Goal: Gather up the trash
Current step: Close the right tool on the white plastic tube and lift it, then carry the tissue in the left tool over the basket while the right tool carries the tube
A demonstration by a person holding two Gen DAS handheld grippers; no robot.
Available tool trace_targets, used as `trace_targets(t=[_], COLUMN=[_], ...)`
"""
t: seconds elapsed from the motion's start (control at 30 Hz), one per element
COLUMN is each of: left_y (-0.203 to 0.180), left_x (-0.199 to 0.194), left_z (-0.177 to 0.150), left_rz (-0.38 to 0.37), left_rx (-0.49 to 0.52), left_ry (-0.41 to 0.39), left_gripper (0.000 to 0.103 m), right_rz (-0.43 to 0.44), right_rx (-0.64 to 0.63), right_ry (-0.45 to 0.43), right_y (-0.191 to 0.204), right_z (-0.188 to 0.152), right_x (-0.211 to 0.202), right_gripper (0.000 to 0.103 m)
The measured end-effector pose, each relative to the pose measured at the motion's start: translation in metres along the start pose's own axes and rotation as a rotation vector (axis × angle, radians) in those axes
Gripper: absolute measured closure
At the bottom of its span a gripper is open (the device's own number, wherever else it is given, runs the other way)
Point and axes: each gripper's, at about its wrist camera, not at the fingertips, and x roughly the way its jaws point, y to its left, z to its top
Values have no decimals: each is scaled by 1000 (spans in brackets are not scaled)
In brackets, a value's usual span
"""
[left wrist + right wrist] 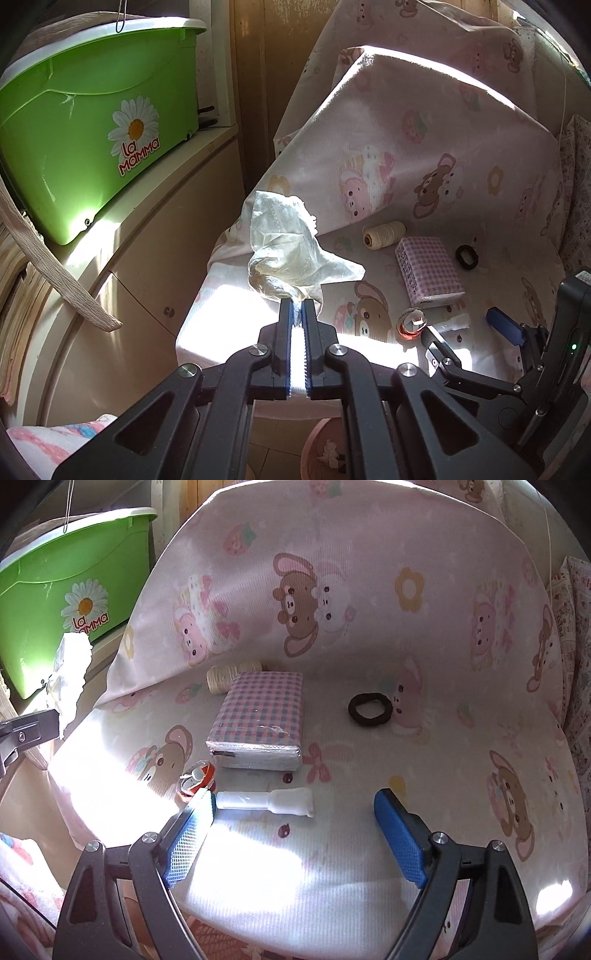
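Observation:
My left gripper (299, 304) is shut on the lower corner of a crumpled white tissue (291, 251), held above the left edge of the pink bear-print seat (229, 325). The same tissue (70, 664) shows at the far left of the right wrist view. My right gripper (295, 805) stands open just above the seat. A small white plastic tube (266, 801) lies between its blue pads (395, 834), untouched. A red-and-white scrap (195, 779) sits beside the left pad. In the left wrist view the right gripper (469, 328) hovers by the tube (452, 323).
A pink checked tissue pack (258, 720), a spool of cream thread (221, 677) and a black hair tie (371, 709) lie further back on the seat. A green tub (85, 122) stands on a cabinet at the left. A pink round container (325, 443) sits on the floor below.

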Motion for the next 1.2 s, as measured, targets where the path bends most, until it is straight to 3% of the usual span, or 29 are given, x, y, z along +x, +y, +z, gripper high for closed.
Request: trace_targets(t=[0.07,0.2,0.33,0.57,0.93,1.07,1.2], left_y=[2,2,0,3,0,-6,-14], left_x=[1,0,2,-6,-7,-20,-33], left_z=[1,1,-3,-4,-12,-16,-19], left_rz=[-11,7,10,-48,-225,-309,-281], left_rx=[-13,-3,15,-6,-49,-47,-7], left_ry=[8,10,34,26,112,92,63], left_gripper=[99,99,99,99,99,99,99], right_rz=[2,93,115,121,94,91,104], right_rx=[7,47,24,14,63,65,64], right_ry=[-13,-32,-42,-71,-46,-50,-57], right_y=[-2,-7,-8,-18,-51,-56,-58], right_z=[0,0,-1,-5,-14,-13,-15], right_x=[-2,-9,-14,-40,-55,-60,-69], right_gripper=[20,49,49,49,49,49,49])
